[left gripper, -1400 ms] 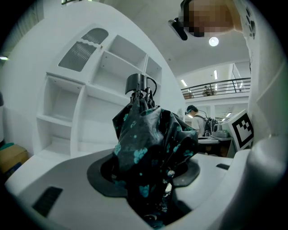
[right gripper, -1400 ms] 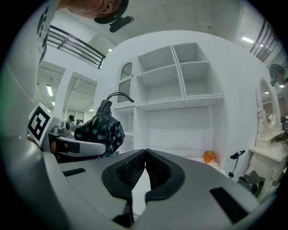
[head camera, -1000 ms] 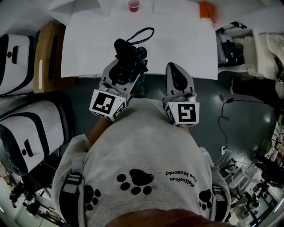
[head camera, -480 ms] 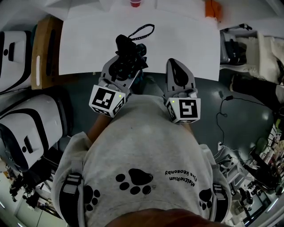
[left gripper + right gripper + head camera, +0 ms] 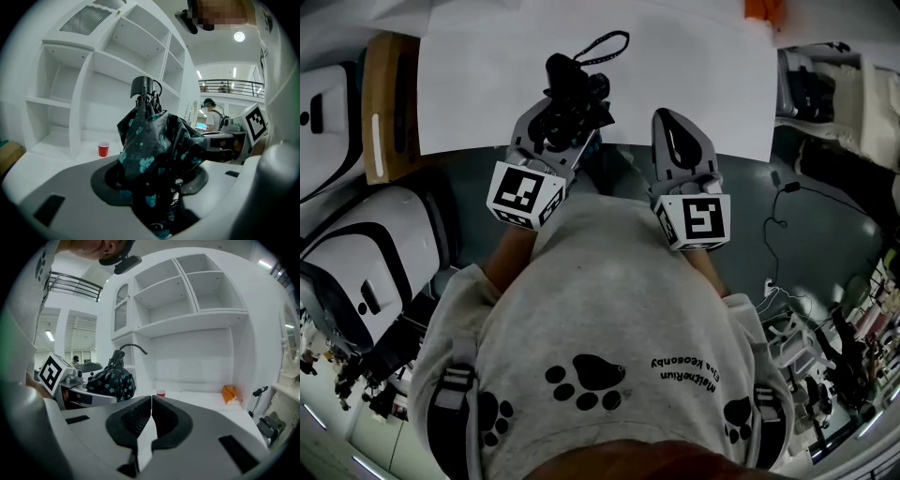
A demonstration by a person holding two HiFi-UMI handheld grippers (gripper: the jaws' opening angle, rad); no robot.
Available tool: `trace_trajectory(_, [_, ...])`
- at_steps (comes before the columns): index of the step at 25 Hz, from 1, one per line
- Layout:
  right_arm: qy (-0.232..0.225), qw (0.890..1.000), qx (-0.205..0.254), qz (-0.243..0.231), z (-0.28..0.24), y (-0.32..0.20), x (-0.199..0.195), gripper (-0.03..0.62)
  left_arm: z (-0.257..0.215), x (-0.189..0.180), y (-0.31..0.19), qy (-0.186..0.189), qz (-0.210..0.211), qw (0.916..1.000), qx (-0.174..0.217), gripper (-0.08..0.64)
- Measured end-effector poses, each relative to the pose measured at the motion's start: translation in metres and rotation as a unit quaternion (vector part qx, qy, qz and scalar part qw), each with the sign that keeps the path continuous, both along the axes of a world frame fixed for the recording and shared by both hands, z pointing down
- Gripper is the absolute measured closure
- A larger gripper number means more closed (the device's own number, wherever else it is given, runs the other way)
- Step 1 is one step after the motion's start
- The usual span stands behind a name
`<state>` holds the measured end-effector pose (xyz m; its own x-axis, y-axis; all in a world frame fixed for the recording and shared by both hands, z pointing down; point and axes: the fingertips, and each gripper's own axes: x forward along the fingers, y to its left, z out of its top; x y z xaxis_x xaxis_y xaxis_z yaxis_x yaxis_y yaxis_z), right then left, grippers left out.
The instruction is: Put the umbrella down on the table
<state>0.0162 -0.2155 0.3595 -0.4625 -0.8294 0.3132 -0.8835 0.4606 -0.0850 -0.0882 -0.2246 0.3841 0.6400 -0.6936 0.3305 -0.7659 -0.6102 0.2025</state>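
Red cup (image 5: 103, 148) shows only in gripper views; left tongs (image 5: 566, 120) clamp umbrella (image 5: 154, 150).

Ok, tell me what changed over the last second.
Both claws have edged forward toward the table. The left claw has carried the umbrella slightly further over the table's near edge. Unchanged: the left claw is shut on the umbrella, the right claw is shut and empty, and the umbrella is not yet set down.

left gripper (image 5: 565, 120) points away and slightly down, its fingers clamped around the folded umbrella (image 5: 572, 92). right gripper (image 5: 668, 127) sits just beside it on the right, fingers pressed together, holding nothing.
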Motion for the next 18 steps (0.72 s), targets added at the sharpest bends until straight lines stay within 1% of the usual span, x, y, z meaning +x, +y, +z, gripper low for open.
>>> trace_trajectory(7, [-0.002,1.000,-0.015,-0.014,0.020,-0.015,-0.004,0.560,0.027,0.003,-0.017,-0.022,0.011,0.9994,-0.023,0.324])
trace_trajectory(11, [-0.007,1.000,-0.024,-0.016,0.033,-0.021,0.001,0.560,0.046,0.010,-0.024,-0.031,0.018,0.9986,-0.039,0.324])
trace_trajectory(18, [-0.005,0.999,-0.027,-0.030,0.053,-0.032,0.003,0.560,0.075,0.022,-0.033,-0.047,0.035,0.9965,-0.060,0.324])
